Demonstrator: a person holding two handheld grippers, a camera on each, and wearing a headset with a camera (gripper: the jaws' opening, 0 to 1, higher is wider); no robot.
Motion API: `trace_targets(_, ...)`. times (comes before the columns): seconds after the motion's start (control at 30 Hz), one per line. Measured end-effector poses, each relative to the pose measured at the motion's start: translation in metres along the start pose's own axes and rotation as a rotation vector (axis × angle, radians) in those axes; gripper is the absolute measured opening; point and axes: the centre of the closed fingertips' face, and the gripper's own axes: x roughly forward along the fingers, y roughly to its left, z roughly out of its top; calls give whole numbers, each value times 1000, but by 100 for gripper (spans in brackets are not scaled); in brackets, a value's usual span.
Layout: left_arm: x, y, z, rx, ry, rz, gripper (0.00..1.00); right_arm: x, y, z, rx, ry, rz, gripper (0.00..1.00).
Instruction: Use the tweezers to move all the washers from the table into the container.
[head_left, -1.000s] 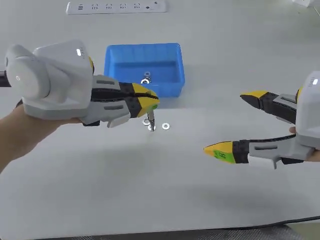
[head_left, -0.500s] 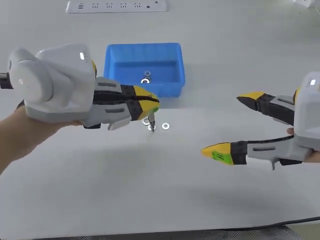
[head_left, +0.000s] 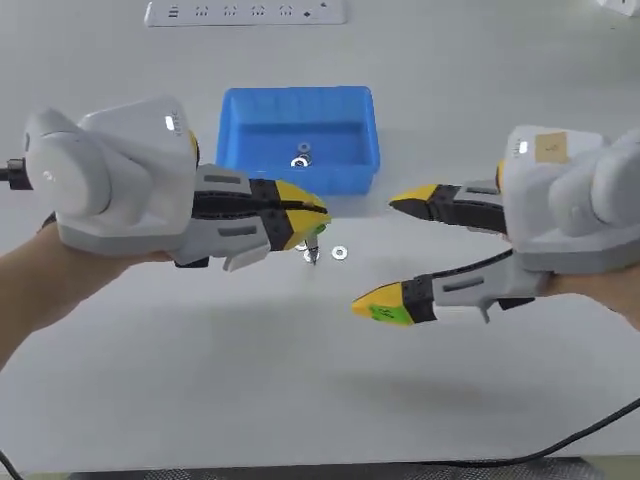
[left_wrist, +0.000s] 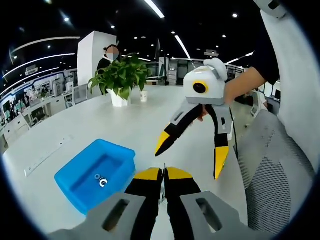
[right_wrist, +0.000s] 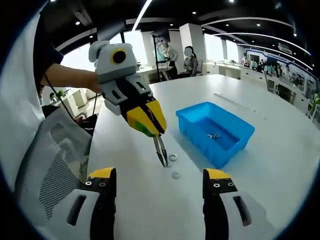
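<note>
The task is being judged as partly done: a few washers (head_left: 301, 160) are lying inside the container (head_left: 298, 183), while at least two more are waiting on the table (head_left: 200, 380) just in front of it. One washer (head_left: 340, 253) is lying free to the right of the tweezers' tips, and another (right_wrist: 169, 163) is lying right at those tips; whether it is being touched cannot be told. The tweezers (right_wrist: 160, 149) are being gripped between the clenched jaws of the left gripper (head_left: 312, 216), with their points aimed down at the tabletop. The right gripper (head_left: 396, 256) is being held nearby with its jaws spread wide and nothing between them. The container is being seen as a shallow rectangular tray of bright blue plastic with smooth walls, the washers as small flat rings of shiny metal, and the tweezers as thin, pointed steel. The table is being shown as a pale, smooth, matte surface, and a white power strip (head_left: 245, 12) is lying near its far edge
</note>
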Motion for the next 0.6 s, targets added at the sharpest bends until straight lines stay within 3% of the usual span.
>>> trace_targets(0.13,-2,-1,-2,-10,5,-2,6,21,7,-1,-56,36,73,63)
trace_targets(0.23,-2,0,-2,-13,4,0,6,33,17,3,-62,24,156,51)
trace_targets(0.4,-3,1,-4,-17,13,0,6,50,7,2,-97,63,184,46)
trace_targets(0.53,-3,0,-5,-18,16,-2,6,56,10,3,-118,76,242,31)
trace_targets(0.6,-3,0,-6,-22,18,-2,6,58,10,1,-134,87,251,30)
